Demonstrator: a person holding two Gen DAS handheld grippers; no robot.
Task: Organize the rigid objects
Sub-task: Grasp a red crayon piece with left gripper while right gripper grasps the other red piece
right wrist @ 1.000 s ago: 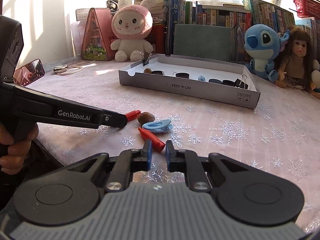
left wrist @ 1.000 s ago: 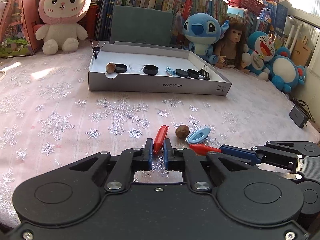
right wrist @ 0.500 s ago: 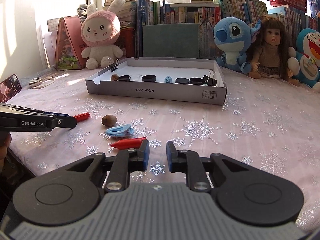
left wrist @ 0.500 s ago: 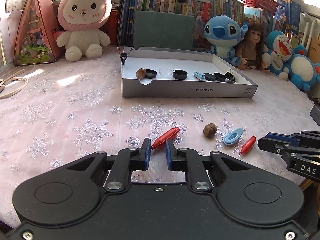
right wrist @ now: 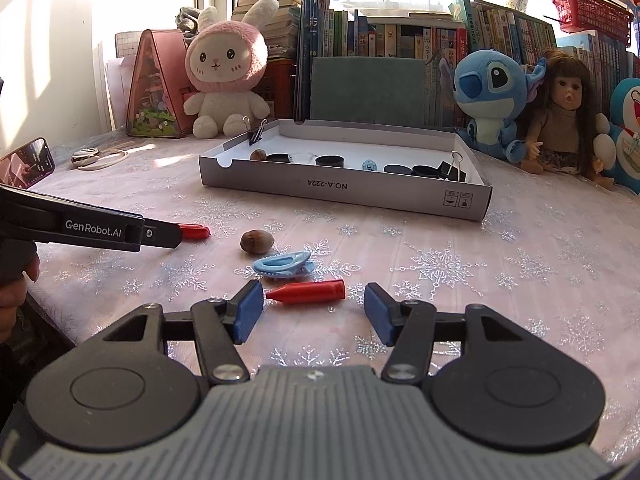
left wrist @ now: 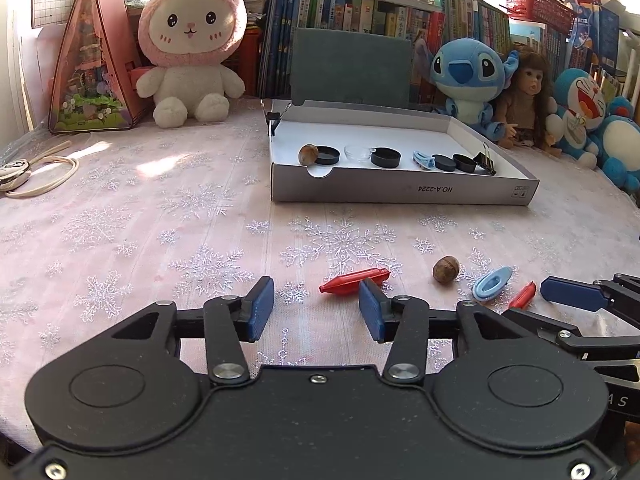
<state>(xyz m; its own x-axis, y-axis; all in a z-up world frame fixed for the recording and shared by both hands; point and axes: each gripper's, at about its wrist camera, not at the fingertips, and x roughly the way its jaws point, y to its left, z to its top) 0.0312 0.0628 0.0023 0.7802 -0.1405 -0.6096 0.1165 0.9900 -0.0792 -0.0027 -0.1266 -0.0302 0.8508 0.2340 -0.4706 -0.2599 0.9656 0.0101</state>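
A shallow grey box [left wrist: 400, 194] [right wrist: 344, 192] stands mid-table and holds a nut, black caps, a clear dish, a blue clip and binder clips. On the cloth lie two red bullet-shaped pieces, a nut and a blue clip. My left gripper [left wrist: 316, 310] is open, with one red piece [left wrist: 354, 280] just ahead of its right finger. My right gripper [right wrist: 314, 306] is open, with the other red piece [right wrist: 306, 292] lying between its fingertips. The nut [right wrist: 257, 241] and blue clip [right wrist: 284, 265] lie just beyond. Both grippers are empty.
Plush toys, a doll and books line the back edge. A pink triangular house model [left wrist: 94, 80] stands at the back left. A cord with a small device [left wrist: 24, 172] lies at the left. A phone [right wrist: 26, 162] shows at the right view's left edge.
Both grippers have opened from nearly shut and pulled back from the objects. The left gripper's red piece now lies on the cloth ahead of it.
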